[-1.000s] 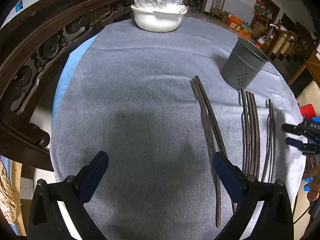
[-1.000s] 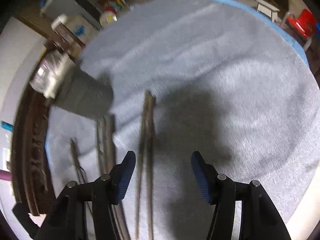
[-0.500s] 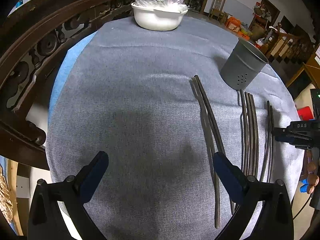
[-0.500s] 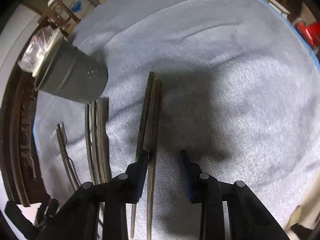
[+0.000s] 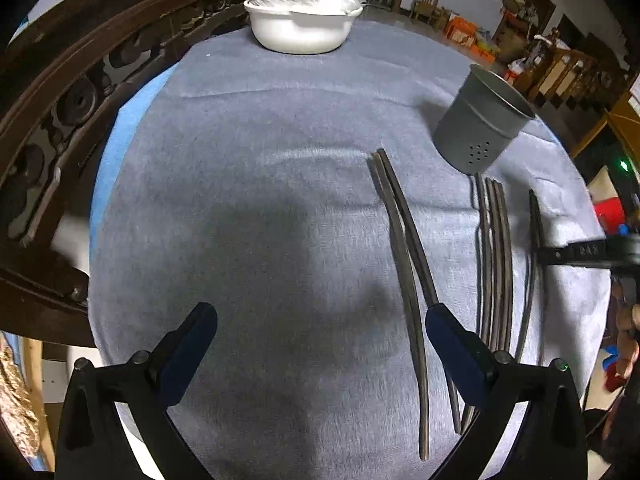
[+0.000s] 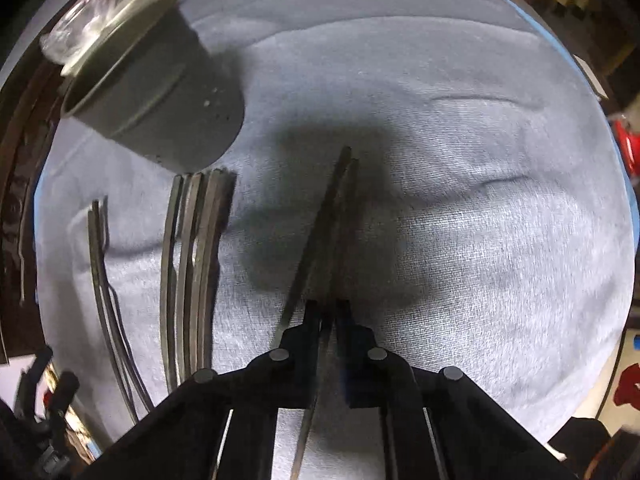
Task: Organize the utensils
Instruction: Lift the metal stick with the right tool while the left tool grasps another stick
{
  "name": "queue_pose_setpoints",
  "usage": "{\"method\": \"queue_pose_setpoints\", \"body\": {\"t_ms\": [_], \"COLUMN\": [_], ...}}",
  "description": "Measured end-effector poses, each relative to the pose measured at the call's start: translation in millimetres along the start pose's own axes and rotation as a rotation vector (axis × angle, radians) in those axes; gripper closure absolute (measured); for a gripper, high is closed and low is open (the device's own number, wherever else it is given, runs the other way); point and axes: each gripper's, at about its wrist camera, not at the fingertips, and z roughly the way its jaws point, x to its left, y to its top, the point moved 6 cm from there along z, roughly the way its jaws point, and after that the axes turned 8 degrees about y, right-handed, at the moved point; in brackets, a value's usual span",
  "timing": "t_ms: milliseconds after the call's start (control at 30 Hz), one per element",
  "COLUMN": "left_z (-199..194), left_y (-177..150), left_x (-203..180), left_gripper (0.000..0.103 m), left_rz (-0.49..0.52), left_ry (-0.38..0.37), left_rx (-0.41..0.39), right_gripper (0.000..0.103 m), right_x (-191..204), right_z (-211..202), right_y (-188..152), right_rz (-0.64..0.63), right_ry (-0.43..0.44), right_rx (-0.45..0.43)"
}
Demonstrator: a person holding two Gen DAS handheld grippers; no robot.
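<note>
The right tongs (image 6: 328, 312) have just been closing and now clamp a chopstick (image 6: 340, 216) of the pair lying on the grey bench (image 6: 480, 220), right of the holder (image 6: 160, 108). The left tongs (image 5: 320, 332) hang spread apart above the cloth, gripping nothing.

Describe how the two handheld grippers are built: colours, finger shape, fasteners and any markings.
The left gripper has a black angular frame, two blunt dark-blue padded fingers and round silver bolt heads at the pivots. The right gripper has the same black frame, silver bolt heads and narrow dark fingers. Seen from the left wrist camera, its black finger bears pale lettering, too blurred to read.
</note>
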Motion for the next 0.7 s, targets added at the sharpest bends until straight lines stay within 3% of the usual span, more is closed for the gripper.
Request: {"method": "queue_pose_setpoints", "body": {"t_ms": [67,433,567,700], "left_z": [2,37,48,55], "left_y": [9,38,40,42], "left_x": [-3,-37,-45,-51], "left_gripper": [0.004,0.037,0.038,0.046], "left_rz": [0.000,-0.042,-0.042,-0.044], "left_ry": [0.009,-0.020,0.007,0.035], "left_rx": [0.019,0.280,0.324,0.339], "right_gripper": [0.095,0.094,0.094,0.094], "right_x": [-5,-30,-32,-37], "right_z": [-1,-9,-11,-15], "right_y": [-2,-8,-8,-10], "right_rz": [0.003,-0.024,-0.026,-0.029], "right_ry": [0.024,0.121,0.149,0.166], "right_rx": [-0.003,-0.019,-0.024,-0.028]}}
